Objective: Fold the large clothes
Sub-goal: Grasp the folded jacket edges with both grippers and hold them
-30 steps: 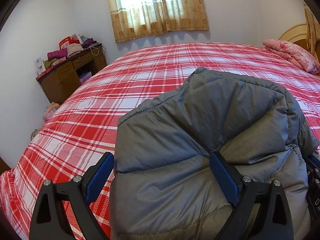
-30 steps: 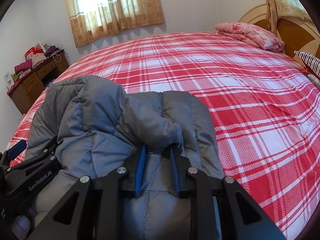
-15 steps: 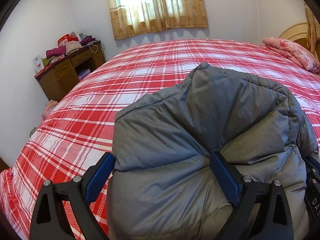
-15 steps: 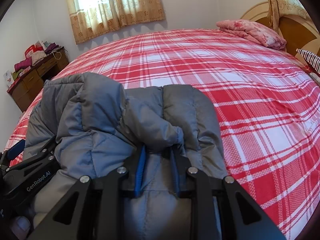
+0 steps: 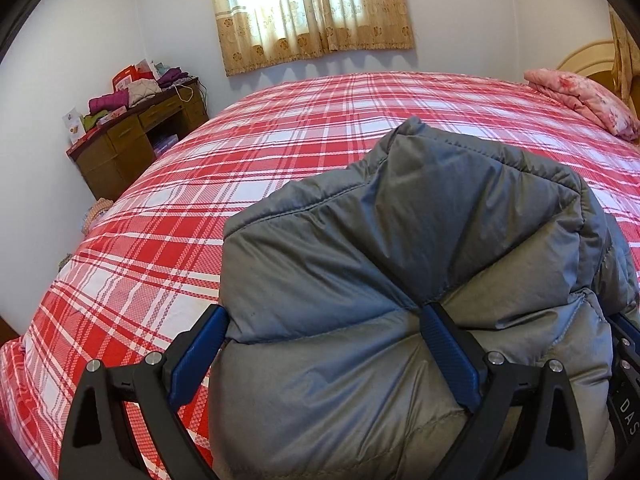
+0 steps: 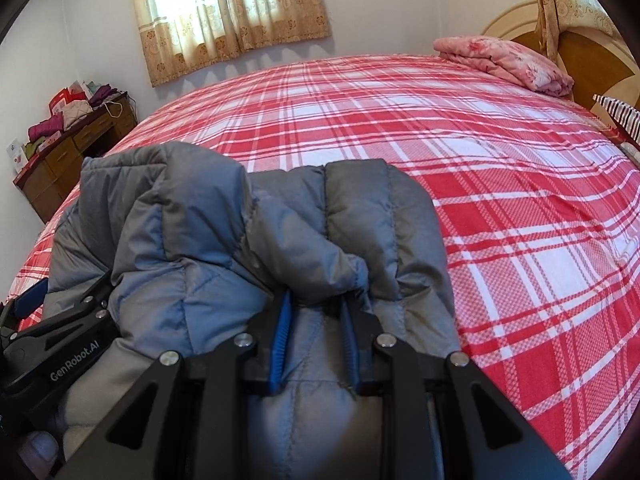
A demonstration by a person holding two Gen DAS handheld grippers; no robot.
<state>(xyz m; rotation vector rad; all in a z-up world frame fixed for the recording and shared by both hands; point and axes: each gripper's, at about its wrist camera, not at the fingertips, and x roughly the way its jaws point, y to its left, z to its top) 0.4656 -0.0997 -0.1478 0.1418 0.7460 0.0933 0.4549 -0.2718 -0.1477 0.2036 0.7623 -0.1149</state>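
A grey quilted puffer jacket (image 5: pixel 400 240) is bunched up over a bed with a red and white plaid sheet (image 5: pixel 280 140). My left gripper (image 5: pixel 323 312) has its blue pads set wide, with a thick roll of the jacket pressed between them. My right gripper (image 6: pixel 316 298) is shut narrowly on a pinched fold of the jacket (image 6: pixel 200 220). The two grippers sit close together. The left gripper's black body (image 6: pixel 60 340) shows at the lower left of the right wrist view. The jacket's lower part is hidden under both grippers.
A brown wooden desk (image 5: pixel 132 140) piled with clothes stands by the far left wall. A folded pink quilt (image 6: pixel 504 60) lies at the wooden headboard (image 6: pixel 592 52). A striped cloth (image 6: pixel 620 116) pokes in at the right. A thumb (image 6: pixel 38 452) shows at the bottom left.
The jacket bundle has crept slightly forward and up in both views. Both grips are unchanged.
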